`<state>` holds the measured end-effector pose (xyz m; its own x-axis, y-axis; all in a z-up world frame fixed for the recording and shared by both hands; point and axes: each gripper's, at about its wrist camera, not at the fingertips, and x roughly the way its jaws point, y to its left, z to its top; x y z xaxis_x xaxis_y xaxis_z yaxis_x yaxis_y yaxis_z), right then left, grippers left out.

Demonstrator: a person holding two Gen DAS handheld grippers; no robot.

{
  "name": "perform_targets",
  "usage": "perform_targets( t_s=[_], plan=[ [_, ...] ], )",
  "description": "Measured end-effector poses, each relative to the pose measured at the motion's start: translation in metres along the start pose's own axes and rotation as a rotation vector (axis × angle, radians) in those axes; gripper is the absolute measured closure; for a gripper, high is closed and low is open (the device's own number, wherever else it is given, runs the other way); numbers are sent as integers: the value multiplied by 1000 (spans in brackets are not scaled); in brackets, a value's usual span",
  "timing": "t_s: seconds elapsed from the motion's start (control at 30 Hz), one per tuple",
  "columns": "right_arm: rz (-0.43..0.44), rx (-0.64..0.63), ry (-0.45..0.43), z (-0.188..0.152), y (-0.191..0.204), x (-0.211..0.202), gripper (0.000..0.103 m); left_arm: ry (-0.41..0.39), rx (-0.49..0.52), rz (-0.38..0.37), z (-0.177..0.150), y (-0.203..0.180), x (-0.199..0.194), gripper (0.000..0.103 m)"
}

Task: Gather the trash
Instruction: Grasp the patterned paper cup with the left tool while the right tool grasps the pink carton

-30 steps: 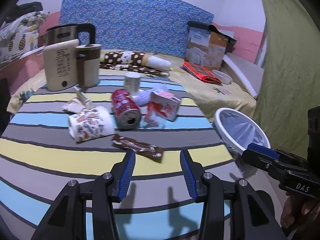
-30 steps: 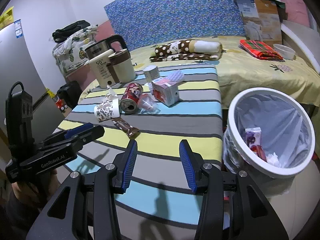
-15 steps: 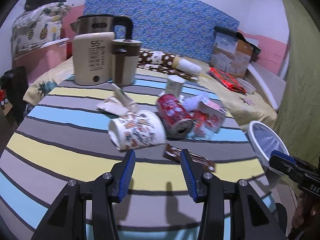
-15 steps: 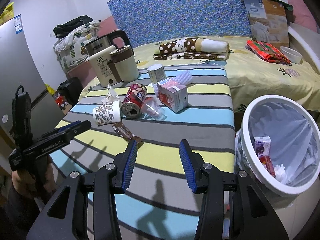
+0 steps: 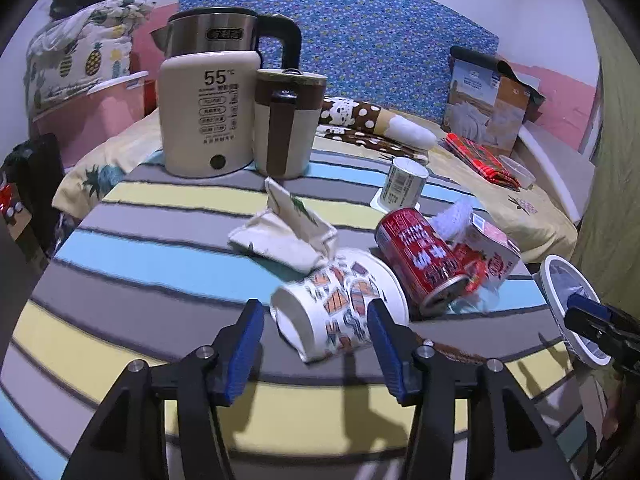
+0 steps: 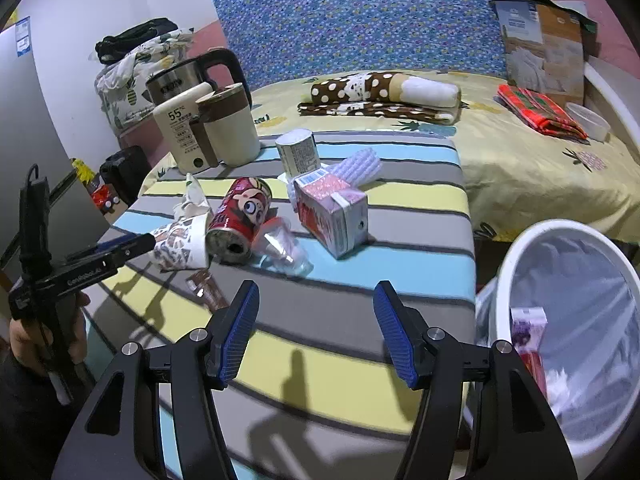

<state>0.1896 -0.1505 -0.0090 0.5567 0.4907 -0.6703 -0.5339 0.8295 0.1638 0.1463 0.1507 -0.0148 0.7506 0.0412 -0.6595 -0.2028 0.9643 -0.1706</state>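
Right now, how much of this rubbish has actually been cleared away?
A little: the white bin already holds a small carton and some wrappers. Nothing is held; the left gripper, its jaws just opened wider, frames the tipped paper cup without touching it. The red can, milk carton, brown wrapper and crumpled tissue remain on the table.

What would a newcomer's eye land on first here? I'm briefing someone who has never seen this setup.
Probably the heap of litter mid-table: a patterned paper cup on its side beside a toppled red can and a pink carton. The left claw, open, frames that cup. Right of the striped table stands a white lined bin already holding some trash.
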Motion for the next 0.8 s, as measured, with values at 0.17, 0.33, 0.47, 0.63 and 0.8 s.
perform_targets(
  t_s=[0.17, 0.33, 0.47, 0.63, 0.8],
  plan=[
    [6, -29, 21, 15, -5, 21, 42, 22, 47, -44, 13, 3, 18, 43],
    [17, -57, 30, 27, -10, 37, 42, 73, 97, -82, 14, 0, 37, 39],
    [11, -88, 33, 34, -12, 47, 41, 79, 107, -120, 5, -3, 32, 38],
    [17, -130, 42, 37, -13, 54, 41, 83, 158, -144, -8, -14, 18, 38],
    [18, -146, 48, 41, -14, 59, 41, 85, 153, -116, -12, -20, 16, 38]
  ],
)
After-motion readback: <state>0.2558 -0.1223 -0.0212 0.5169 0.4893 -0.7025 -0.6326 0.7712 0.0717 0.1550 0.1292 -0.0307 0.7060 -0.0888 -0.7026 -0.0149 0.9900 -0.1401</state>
